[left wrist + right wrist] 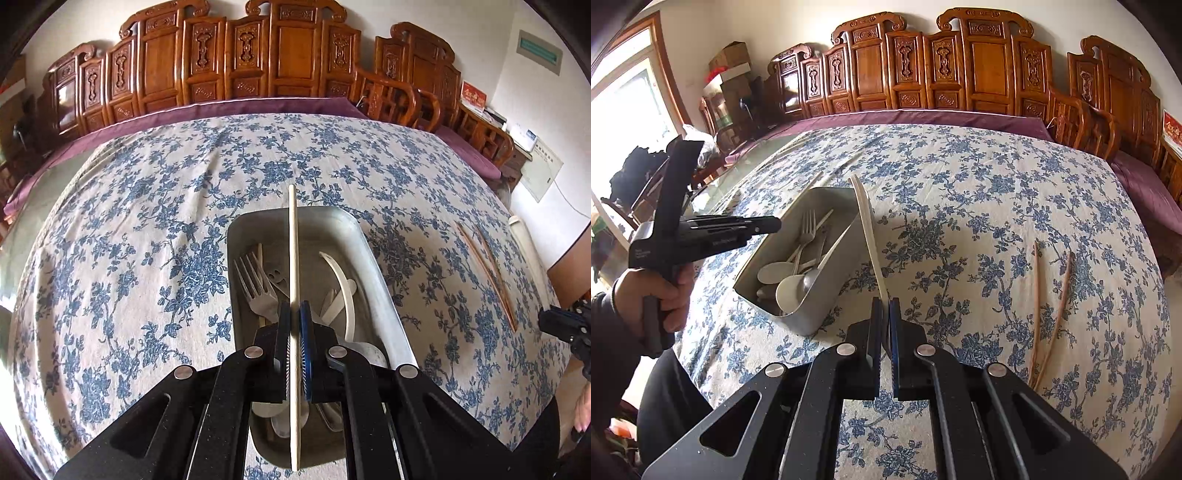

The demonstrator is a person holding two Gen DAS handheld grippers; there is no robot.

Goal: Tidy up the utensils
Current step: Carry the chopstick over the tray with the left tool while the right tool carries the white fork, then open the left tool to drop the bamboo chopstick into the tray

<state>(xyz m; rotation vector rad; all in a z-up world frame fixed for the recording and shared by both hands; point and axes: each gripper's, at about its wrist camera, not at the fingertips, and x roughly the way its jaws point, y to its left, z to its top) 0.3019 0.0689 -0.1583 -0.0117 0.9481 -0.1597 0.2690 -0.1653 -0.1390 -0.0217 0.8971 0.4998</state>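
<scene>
My left gripper (pixel 294 314) is shut on a pale chopstick (pixel 293 251) and holds it lengthwise above the metal tray (pixel 373 258). The tray holds a metal fork (pixel 255 284), spoons and white plastic utensils (pixel 347 291). My right gripper (pixel 885 308) is shut on a white plastic fork (pixel 866 225), held just right of the tray (pixel 812 314). Two brown chopsticks (pixel 1047 314) lie on the cloth at the right; they also show in the left wrist view (pixel 487 273). The left gripper's body (pixel 713 230) shows at the left of the right wrist view.
The table carries a blue floral cloth (pixel 147 221). Carved wooden chairs (pixel 240 62) line the far edge behind a purple cushion (pixel 923 116). A window (pixel 624 96) and boxes stand at the far left.
</scene>
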